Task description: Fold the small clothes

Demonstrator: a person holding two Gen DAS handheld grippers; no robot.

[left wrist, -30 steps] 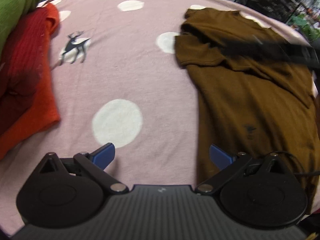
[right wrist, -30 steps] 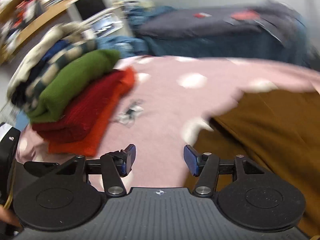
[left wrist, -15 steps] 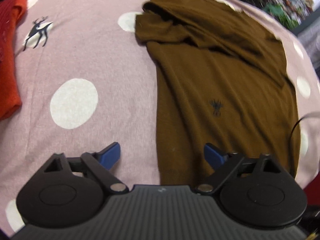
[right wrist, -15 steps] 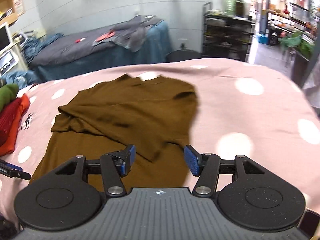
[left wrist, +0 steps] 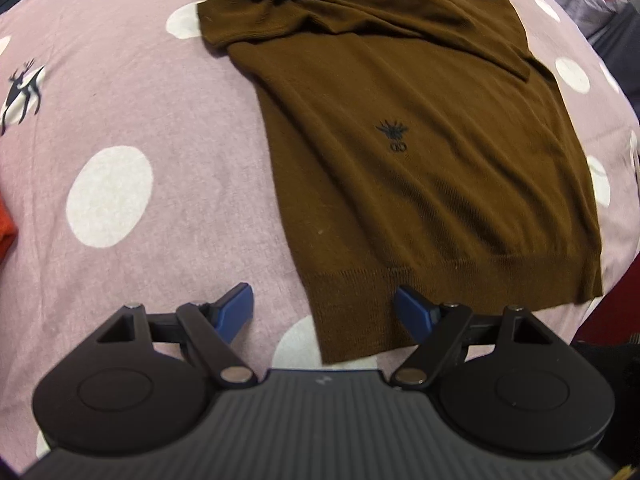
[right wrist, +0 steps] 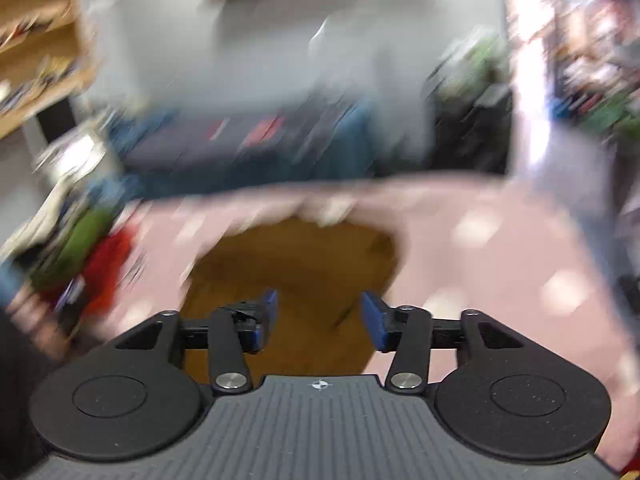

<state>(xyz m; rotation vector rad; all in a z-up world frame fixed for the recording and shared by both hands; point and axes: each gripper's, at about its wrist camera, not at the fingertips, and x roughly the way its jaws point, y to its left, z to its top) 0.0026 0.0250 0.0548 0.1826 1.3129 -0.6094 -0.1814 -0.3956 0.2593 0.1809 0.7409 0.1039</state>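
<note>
A brown knit sweater [left wrist: 420, 168] with a small black emblem lies flat on the pink polka-dot blanket [left wrist: 168, 128], its sleeves folded across the far end. My left gripper [left wrist: 322, 312] is open and empty, hovering over the sweater's near-left hem corner. The right wrist view is heavily blurred. There the sweater [right wrist: 296, 272] shows as a brown patch ahead, and my right gripper [right wrist: 318, 320] is open and empty above its near end.
A stack of folded clothes, red and green [right wrist: 88, 248], sits at the blanket's left side; its orange edge [left wrist: 6, 224] shows in the left wrist view. A blue-covered bed [right wrist: 248, 148] and shelves stand beyond the blanket's far edge.
My left gripper has moved right and pulled back to the sweater's near hem. My right gripper has swung quickly, leaving its view blurred, and now faces the sweater from its near end.
</note>
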